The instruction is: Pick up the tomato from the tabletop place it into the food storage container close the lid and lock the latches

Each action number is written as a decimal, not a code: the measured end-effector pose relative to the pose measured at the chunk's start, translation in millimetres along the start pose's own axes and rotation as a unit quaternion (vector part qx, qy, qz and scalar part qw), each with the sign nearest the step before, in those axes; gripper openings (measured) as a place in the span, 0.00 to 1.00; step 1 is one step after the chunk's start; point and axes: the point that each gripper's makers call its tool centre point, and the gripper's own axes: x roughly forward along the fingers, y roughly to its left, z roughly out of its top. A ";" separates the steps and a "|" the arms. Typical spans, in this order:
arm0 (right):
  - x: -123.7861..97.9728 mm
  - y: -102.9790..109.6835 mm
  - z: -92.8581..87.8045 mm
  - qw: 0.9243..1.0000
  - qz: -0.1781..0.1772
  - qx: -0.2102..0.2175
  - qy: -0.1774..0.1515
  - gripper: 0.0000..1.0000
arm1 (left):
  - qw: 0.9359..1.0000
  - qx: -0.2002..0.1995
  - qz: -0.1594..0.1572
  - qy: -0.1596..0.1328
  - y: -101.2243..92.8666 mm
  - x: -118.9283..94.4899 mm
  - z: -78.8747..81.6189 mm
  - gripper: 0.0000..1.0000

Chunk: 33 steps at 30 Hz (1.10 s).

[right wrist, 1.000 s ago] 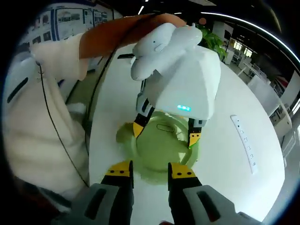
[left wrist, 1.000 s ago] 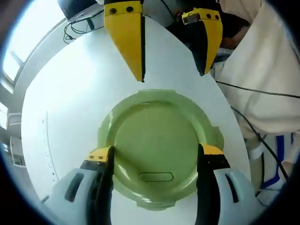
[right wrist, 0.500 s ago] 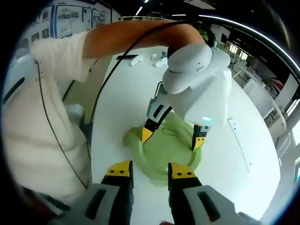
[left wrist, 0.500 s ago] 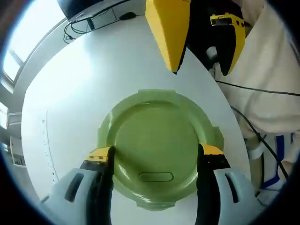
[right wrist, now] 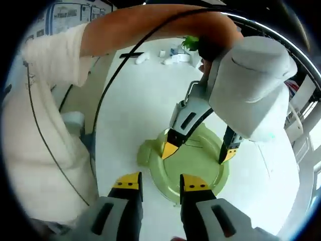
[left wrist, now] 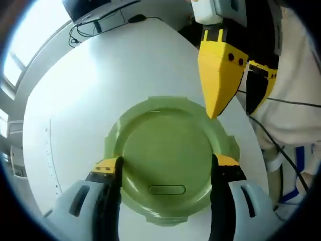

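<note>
A round pale-green container lid [left wrist: 165, 143] lies flat on the white table [left wrist: 100, 85]. My left gripper [left wrist: 165, 163] is open, its two yellow-tipped jaws spread wide and resting on the lid's left and right sides near the rim. My right gripper [left wrist: 234, 114] comes in from the upper right, open with nothing between its jaws, its tips hovering at the lid's far right edge. In the right gripper view the lid [right wrist: 200, 173] sits just ahead of the right gripper [right wrist: 160, 183], and the left gripper [right wrist: 199, 150] stands on it. The container's contents are hidden under the lid.
Black cables [left wrist: 95, 22] lie at the table's far edge. A thin white strip [left wrist: 48, 155] lies to the left. A person's bare arm [right wrist: 150, 25] and cream clothing [right wrist: 45, 140] stand close beside the table. Small white items [right wrist: 170, 56] lie far back.
The right gripper has swung from the lid's far side over to its right edge and come closer. The left gripper and the lid have stayed put.
</note>
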 end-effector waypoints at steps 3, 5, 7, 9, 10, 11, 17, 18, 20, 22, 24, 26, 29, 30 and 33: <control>7.8 4.0 -0.6 1.000 -0.002 0.000 0.009 0.24 | 1.000 0.000 0.000 0.000 2.4 -0.3 -1.3 0.64; 14.5 7.4 -0.6 1.000 0.000 0.005 0.014 0.24 | 1.000 0.001 0.000 0.001 2.0 -0.3 -1.1 0.64; 21.6 12.7 -0.7 1.000 -0.005 0.011 0.020 0.24 | 1.000 0.002 0.000 0.006 0.1 0.0 -0.2 0.64; 27.4 14.5 -1.6 1.000 -0.003 0.013 0.027 0.24 | 1.000 0.002 -0.001 0.009 -1.9 0.2 0.3 0.64; 30.6 15.5 -1.1 0.999 -0.004 0.017 0.030 0.24 | 1.000 0.003 0.000 0.010 -7.3 0.5 1.4 0.64; 31.4 16.9 -1.1 0.999 -0.005 0.017 0.032 0.24 | 1.000 0.003 0.000 0.010 -8.5 0.5 1.5 0.64; 37.9 15.8 4.6 0.999 -0.013 0.028 0.040 0.24 | 1.000 0.001 0.000 0.000 -9.3 1.0 2.7 0.64; 38.6 15.0 5.2 0.999 -0.015 0.030 0.040 0.23 | 1.000 -0.001 0.001 -0.002 -7.3 1.6 3.9 0.64; 40.0 14.6 6.1 0.998 -0.018 0.034 0.043 0.23 | 1.000 -0.001 0.001 -0.004 -7.4 1.6 3.8 0.64; 41.0 14.2 6.6 0.998 -0.021 0.038 0.045 0.23 | 1.000 -0.001 0.001 -0.005 -7.8 1.4 3.4 0.64; 42.5 15.1 6.1 0.998 -0.024 0.039 0.047 0.23 | 1.000 0.000 0.001 -0.006 -9.7 1.4 3.4 0.64; 44.5 13.1 4.5 0.997 -0.028 0.043 0.051 0.23 | 1.000 0.000 0.001 -0.006 -10.7 1.3 3.2 0.64; 46.0 15.2 4.2 0.997 -0.024 0.050 0.052 0.23 | 1.000 0.000 0.001 -0.008 -10.0 0.8 2.6 0.64; 46.7 14.7 4.2 0.997 -0.024 0.049 0.052 0.23 | 1.000 0.000 0.001 -0.009 -9.8 0.7 2.5 0.64; 51.2 17.4 3.2 0.997 -0.024 0.047 0.059 0.25 | 1.000 0.000 0.001 -0.012 -10.4 0.5 2.2 0.64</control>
